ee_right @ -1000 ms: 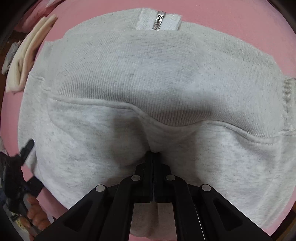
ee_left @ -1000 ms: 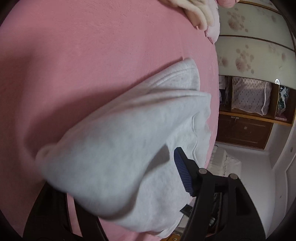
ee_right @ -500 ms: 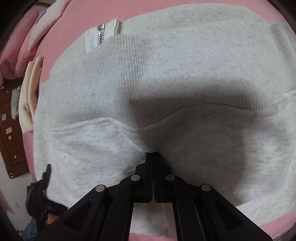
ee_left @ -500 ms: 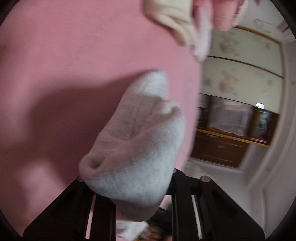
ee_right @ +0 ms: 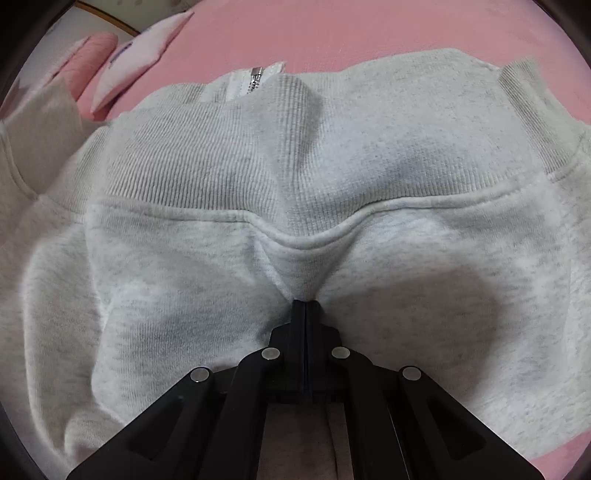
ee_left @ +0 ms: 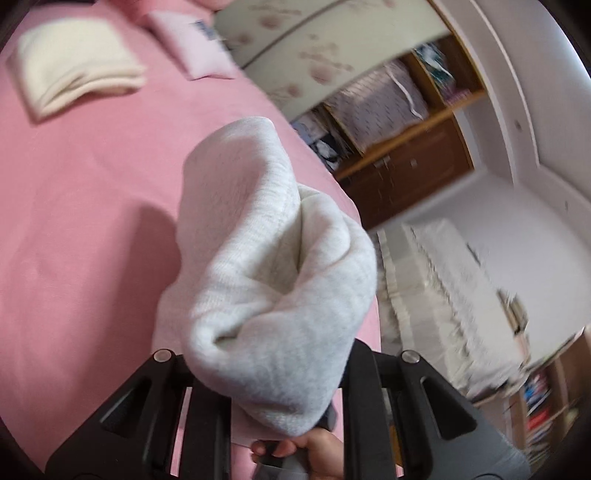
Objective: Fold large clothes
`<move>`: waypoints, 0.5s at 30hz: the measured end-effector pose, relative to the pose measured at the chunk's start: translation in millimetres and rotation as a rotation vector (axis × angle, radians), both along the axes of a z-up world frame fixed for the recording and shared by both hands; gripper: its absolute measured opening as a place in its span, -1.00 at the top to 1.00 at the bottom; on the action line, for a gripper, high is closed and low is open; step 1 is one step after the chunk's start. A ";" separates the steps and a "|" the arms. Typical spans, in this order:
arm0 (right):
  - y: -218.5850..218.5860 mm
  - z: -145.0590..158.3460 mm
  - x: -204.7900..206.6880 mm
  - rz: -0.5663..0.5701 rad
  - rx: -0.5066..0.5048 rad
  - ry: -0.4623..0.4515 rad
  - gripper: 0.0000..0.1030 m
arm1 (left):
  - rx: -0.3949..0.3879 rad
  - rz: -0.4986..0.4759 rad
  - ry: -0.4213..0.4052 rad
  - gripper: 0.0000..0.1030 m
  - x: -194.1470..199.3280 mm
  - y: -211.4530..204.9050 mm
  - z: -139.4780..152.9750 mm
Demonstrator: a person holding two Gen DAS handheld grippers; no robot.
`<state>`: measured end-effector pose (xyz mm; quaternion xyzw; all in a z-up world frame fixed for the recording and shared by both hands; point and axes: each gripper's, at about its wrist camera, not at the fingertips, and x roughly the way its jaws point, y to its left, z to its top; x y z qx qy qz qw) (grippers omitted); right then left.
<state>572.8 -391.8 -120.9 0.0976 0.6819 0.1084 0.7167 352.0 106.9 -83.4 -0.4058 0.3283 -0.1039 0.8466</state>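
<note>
We see our right gripper (ee_right: 306,308) pinched tight on a fold of the grey sweatshirt (ee_right: 207,273), just below its ribbed band (ee_right: 192,162). A metal zipper (ee_right: 255,78) shows at the far edge, on the pink bedcover (ee_right: 369,33), with a pale pink pillow (ee_right: 136,55) beyond at upper left.

Both views: soft, even indoor light, moderately bright, no glare or blown highlights. Heavy fisheye bend w/ dark vignette at corners.

Left wrist view: motion blur across the shelving (ee_left: 399,125) and wall at right; cream folded cloth (ee_left: 77,74) at top left is soft. Grey sweatshirt (ee_left: 273,280) is sharper at centre and casts a diffuse shadow on the pink bedsheet (ee_left: 74,240) to its left.

Right wrist view: sharper overall, knit ribbing legible at centre. Broad soft shadows in fabric folds. Edges smeared, esp. pillow (ee_right: 136,55) at top left.
</note>
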 end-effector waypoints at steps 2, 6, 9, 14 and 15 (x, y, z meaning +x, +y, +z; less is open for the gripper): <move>-13.5 6.2 4.1 0.001 0.048 0.011 1.00 | 0.060 -0.031 -0.018 0.75 -1.2 -43.4 14.3; -22.1 7.0 -2.8 0.006 0.153 0.040 1.00 | 0.257 -0.117 -0.036 0.75 -8.5 -127.6 39.1; -26.1 8.1 -3.7 0.023 0.224 0.058 1.00 | 0.345 -0.181 -0.030 0.75 -2.2 -183.2 40.9; -37.3 9.9 3.0 0.011 0.347 0.095 1.00 | 0.498 -0.272 -0.038 0.74 5.5 -246.1 37.6; -38.7 11.4 4.6 0.004 0.374 0.111 1.00 | 0.528 -0.283 -0.042 0.73 3.4 -259.9 37.0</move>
